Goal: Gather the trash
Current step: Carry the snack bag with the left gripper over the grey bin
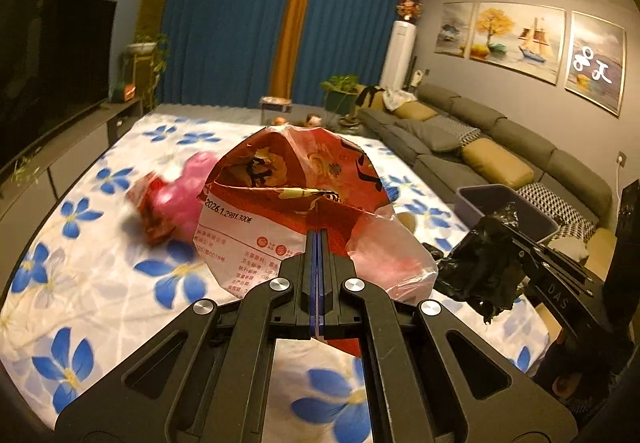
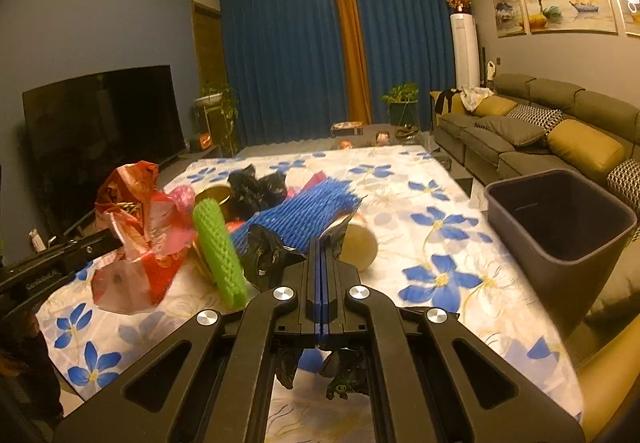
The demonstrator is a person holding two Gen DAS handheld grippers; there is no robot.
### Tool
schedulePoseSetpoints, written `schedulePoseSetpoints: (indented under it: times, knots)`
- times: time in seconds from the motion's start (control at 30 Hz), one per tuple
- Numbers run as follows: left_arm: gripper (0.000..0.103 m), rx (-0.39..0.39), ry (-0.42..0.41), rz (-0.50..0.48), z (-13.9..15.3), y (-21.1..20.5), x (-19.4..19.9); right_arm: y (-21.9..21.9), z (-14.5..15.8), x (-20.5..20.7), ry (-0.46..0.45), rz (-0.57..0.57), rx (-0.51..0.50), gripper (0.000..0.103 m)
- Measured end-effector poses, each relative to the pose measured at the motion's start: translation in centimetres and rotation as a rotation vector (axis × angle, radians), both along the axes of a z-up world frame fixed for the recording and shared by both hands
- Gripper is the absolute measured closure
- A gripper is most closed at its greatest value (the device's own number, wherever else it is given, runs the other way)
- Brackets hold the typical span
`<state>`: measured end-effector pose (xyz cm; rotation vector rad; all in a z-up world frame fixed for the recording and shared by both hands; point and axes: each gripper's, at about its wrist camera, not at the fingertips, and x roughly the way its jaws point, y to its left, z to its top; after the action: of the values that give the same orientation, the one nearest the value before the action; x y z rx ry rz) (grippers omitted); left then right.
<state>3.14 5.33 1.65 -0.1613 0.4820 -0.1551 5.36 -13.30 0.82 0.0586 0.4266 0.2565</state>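
Jaws of the left gripper [image 1: 317, 239] pinch a crumpled red printed plastic bag [image 1: 296, 179]; the right gripper [image 2: 322, 247] clamps black plastic film [image 2: 268, 255]. Dark grey plastic bin [image 2: 560, 239] stands right, nearer the right gripper.

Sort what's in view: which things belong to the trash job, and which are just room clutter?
Job: red wrapper in left gripper; black bag in right gripper; green net, blue net, bin.
Not job: sofa, TV, plants.
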Motion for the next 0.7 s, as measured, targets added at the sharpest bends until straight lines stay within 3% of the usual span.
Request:
schedulePoseSetpoints:
  times: [0.4,0.7]
  knots:
    - [0.103,0.047,-0.064,-0.134,2.0,-9.9,4.2,-6.6,2.8,0.5,-0.088,-0.128,0.001,0.102]
    - [0.103,0.045,-0.117,-0.264,3.6,-19.1,8.1,-14.2,4.8,2.1,-0.159,-0.317,0.002,0.102]
